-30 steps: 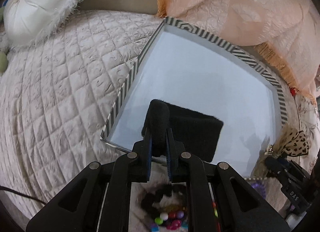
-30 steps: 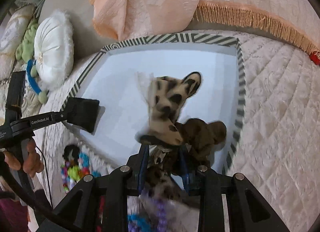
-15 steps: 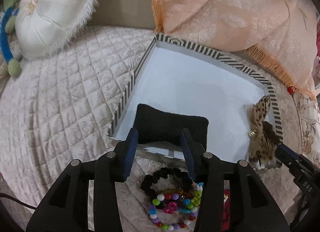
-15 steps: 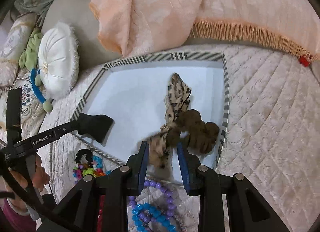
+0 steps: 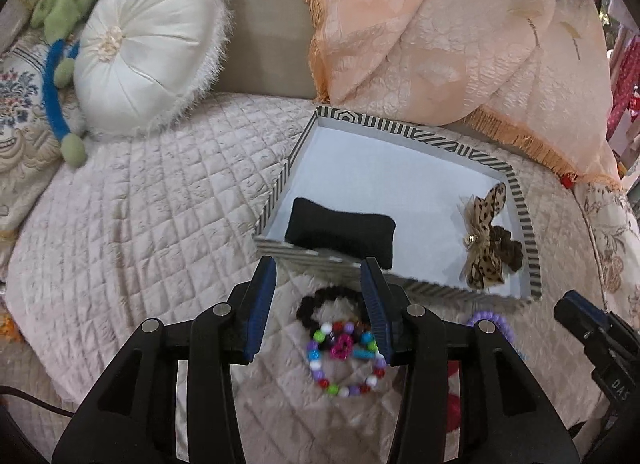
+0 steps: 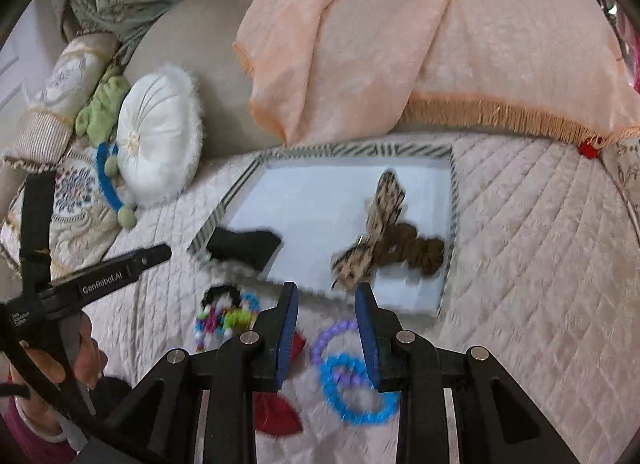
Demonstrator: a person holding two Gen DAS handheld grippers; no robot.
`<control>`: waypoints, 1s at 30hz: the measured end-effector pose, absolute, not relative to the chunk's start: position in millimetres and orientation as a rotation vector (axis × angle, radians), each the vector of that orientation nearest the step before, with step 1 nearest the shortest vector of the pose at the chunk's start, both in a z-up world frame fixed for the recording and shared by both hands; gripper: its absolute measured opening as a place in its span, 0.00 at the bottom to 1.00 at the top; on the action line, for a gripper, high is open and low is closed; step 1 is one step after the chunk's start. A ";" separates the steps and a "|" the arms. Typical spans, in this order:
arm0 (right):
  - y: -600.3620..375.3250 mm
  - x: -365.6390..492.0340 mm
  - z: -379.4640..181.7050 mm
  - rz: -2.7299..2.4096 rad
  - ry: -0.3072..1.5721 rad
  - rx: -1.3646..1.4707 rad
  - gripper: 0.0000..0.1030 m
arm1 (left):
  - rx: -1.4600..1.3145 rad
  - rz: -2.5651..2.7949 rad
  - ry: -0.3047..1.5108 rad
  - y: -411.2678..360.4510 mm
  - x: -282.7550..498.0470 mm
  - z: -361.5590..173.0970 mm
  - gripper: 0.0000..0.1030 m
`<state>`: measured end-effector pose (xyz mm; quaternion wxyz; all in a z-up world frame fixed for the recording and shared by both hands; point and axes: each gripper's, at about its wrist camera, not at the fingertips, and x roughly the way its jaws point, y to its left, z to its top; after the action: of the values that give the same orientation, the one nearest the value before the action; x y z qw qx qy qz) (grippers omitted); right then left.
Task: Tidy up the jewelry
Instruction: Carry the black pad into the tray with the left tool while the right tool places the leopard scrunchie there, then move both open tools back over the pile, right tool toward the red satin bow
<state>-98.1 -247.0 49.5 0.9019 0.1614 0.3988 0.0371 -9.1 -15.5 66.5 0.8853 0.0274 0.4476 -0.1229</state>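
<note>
A striped-rim tray [image 5: 524, 220] [image 6: 452, 200] lies on the quilted bed. Inside it lie a black cushion [image 5: 340, 232] [image 6: 244, 246] at the near left corner and a leopard-print bow scrunchie [image 5: 486, 236] [image 6: 384, 240] at the right. My left gripper [image 5: 318, 300] is open and empty above a multicoloured bead bracelet [image 5: 344, 360] and a black bracelet [image 5: 316, 304], in front of the tray. My right gripper [image 6: 326, 324] is open and empty above a blue bead bracelet [image 6: 356, 392] and a purple one [image 6: 330, 338]. The multicoloured beads [image 6: 224, 314] also show in the right wrist view.
A round white pillow [image 5: 148, 52] [image 6: 160, 144] and a green and blue soft toy [image 5: 60, 64] lie at the back left. A peach fringed cloth [image 5: 460, 36] [image 6: 420, 32] hangs behind the tray. A red piece [image 6: 276, 412] lies under my right gripper.
Both grippers opened and pulled back from the tray. The black cushion and the leopard bow scrunchie were let go and now rest inside it.
</note>
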 end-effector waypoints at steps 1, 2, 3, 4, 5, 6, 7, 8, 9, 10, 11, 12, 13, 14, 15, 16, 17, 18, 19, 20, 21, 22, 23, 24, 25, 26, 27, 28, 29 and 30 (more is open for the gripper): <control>-245.1 -102.5 49.1 0.074 0.825 0.332 0.27 | 0.063 -0.254 0.925 -14.5 -15.5 67.8 0.42; -243.5 -106.2 48.6 0.072 0.826 0.330 0.27 | 0.063 -0.257 0.921 -13.5 -21.2 68.5 0.42; -242.5 -108.8 47.5 0.072 0.828 0.329 0.27 | 0.062 -0.258 0.920 -12.3 -25.6 68.9 0.42; -241.4 -112.0 47.1 0.071 0.832 0.333 0.27 | 0.064 -0.257 0.918 -11.1 -29.5 69.5 0.42; -240.7 -114.9 47.2 0.071 0.835 0.338 0.27 | 0.065 -0.254 0.916 -9.9 -34.8 70.2 0.42; -240.1 -117.3 47.0 0.070 0.838 0.341 0.27 | 0.064 -0.254 0.914 -8.9 -38.3 70.9 0.42; -239.1 -120.6 47.2 0.070 0.840 0.342 0.27 | 0.062 -0.254 0.911 -7.8 -43.0 71.3 0.42; -237.9 -123.1 47.7 0.069 0.842 0.338 0.27 | 0.063 -0.253 0.910 -6.6 -46.4 71.5 0.42; -236.3 -125.9 48.3 0.068 0.844 0.332 0.27 | 0.065 -0.251 0.908 -5.7 -49.9 71.4 0.42; -234.4 -128.3 48.8 0.069 0.849 0.325 0.27 | 0.069 -0.251 0.907 -5.3 -53.8 71.3 0.42; -232.8 -130.5 49.4 0.068 0.854 0.319 0.27 | 0.071 -0.252 0.906 -4.5 -57.1 71.0 0.42; -231.5 -133.0 50.3 0.067 0.855 0.317 0.27 | 0.071 -0.252 0.906 -3.4 -59.6 70.8 0.42; -230.5 -136.2 51.7 0.070 0.852 0.318 0.27 | 0.069 -0.252 0.905 -2.3 -62.4 71.0 0.42; -229.6 -139.1 53.1 0.072 0.848 0.320 0.27 | 0.066 -0.250 0.905 -0.9 -65.5 71.0 0.42; -228.3 -142.1 54.6 0.072 0.845 0.320 0.27 | 0.064 -0.248 0.904 0.2 -67.2 71.1 0.42; -227.4 -143.5 55.8 0.071 0.845 0.319 0.27 | 0.065 -0.246 0.903 1.1 -69.9 71.0 0.42; -226.1 -145.6 57.0 0.069 0.844 0.317 0.27 | 0.065 -0.246 0.904 1.9 -71.7 70.6 0.42; -224.7 -147.5 58.3 0.068 0.844 0.315 0.27 | 0.065 -0.245 0.904 3.0 -73.3 70.5 0.42; -223.4 -149.3 59.4 0.067 0.842 0.315 0.27 | 0.065 -0.244 0.904 3.8 -75.5 70.7 0.42; -222.3 -150.5 60.2 0.066 0.840 0.315 0.27 | 0.064 -0.243 0.903 4.6 -77.2 70.9 0.42; -221.2 -152.1 60.6 0.063 0.841 0.316 0.27 | 0.065 -0.242 0.902 5.4 -78.8 71.0 0.42; -220.5 -153.1 60.4 0.062 0.843 0.319 0.27 | 0.066 -0.241 0.900 5.9 -80.8 71.4 0.42; -219.7 -154.3 59.8 0.059 0.848 0.324 0.27 | 0.067 -0.241 0.899 6.4 -82.4 71.6 0.42; -218.9 -154.8 59.1 0.060 0.854 0.329 0.27 | 0.068 -0.241 0.898 6.8 -84.0 71.9 0.42; -217.9 -155.4 58.4 0.063 0.857 0.330 0.27 | 0.068 -0.241 0.899 7.2 -85.4 72.0 0.42; -216.7 -156.1 57.8 0.065 0.861 0.327 0.27 | 0.066 -0.242 0.902 7.6 -86.4 71.8 0.42; -215.7 -157.1 57.2 0.065 0.862 0.323 0.27 | 0.064 -0.243 0.904 8.4 -86.9 71.7 0.42; -214.7 -158.1 56.9 0.064 0.863 0.320 0.27 | 0.060 -0.245 0.908 9.2 -87.7 71.3 0.42; -214.4 -159.0 56.5 0.066 0.864 0.320 0.27 | 0.057 -0.247 0.910 10.2 -88.3 71.1 0.42; -214.2 -159.6 56.2 0.067 0.866 0.322 0.27 | 0.052 -0.249 0.915 11.8 -88.4 70.8 0.42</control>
<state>-159.6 -214.2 56.2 0.8947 0.1553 0.4177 0.0322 -88.4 11.8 70.8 0.8893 0.0250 0.4405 -0.1200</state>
